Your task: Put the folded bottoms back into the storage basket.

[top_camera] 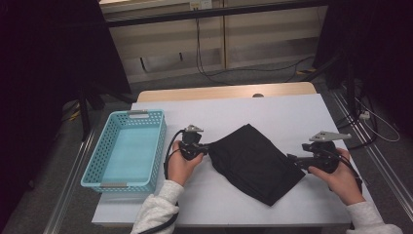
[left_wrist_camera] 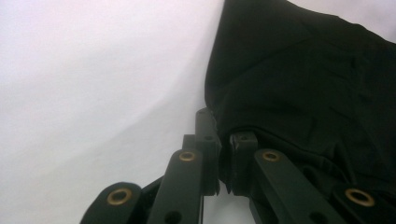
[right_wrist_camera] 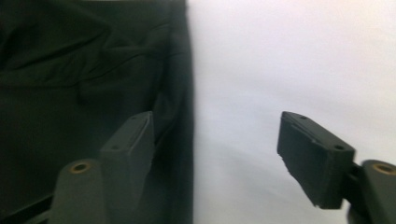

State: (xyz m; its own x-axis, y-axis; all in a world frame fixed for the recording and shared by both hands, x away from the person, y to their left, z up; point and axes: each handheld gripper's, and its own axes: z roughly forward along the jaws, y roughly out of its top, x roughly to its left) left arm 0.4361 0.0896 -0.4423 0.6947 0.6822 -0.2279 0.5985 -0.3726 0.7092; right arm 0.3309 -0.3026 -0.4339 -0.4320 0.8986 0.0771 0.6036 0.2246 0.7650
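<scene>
A: Where is the folded black cloth [top_camera: 255, 163]?

B: Flat on the white table [top_camera: 292, 112], right of the light-blue perforated plastic basket [top_camera: 125, 151].

A: And the left gripper [top_camera: 207, 146]?

B: At the cloth's left corner, jaws pressed together on its edge.

A: The right gripper [top_camera: 294, 160]?

B: At the cloth's right edge, jaws spread wide, one over the fabric, one over bare table.

Matt black woven cloth [top_camera: 253, 163], softly creased; smooth matt white tabletop [top_camera: 292, 114] edged with pale wood; glossy turquoise perforated plastic basket [top_camera: 100, 155]; matt black plastic gripper links with brass-coloured rivets [left_wrist_camera: 187, 156].
</scene>
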